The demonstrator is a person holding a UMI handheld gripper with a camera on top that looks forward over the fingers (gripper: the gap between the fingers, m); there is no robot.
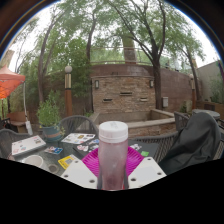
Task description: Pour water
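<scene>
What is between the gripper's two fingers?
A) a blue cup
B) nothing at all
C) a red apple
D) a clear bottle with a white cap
D: the clear bottle with its white cap stands upright between the gripper's fingers, with the pink pads at either side of it.

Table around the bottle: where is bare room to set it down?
The gripper holds the bottle. Left of it the table is crowded: magazines, a bowl, small items. The only bare patch seems right of the bottle, before the dark jacket.
</scene>
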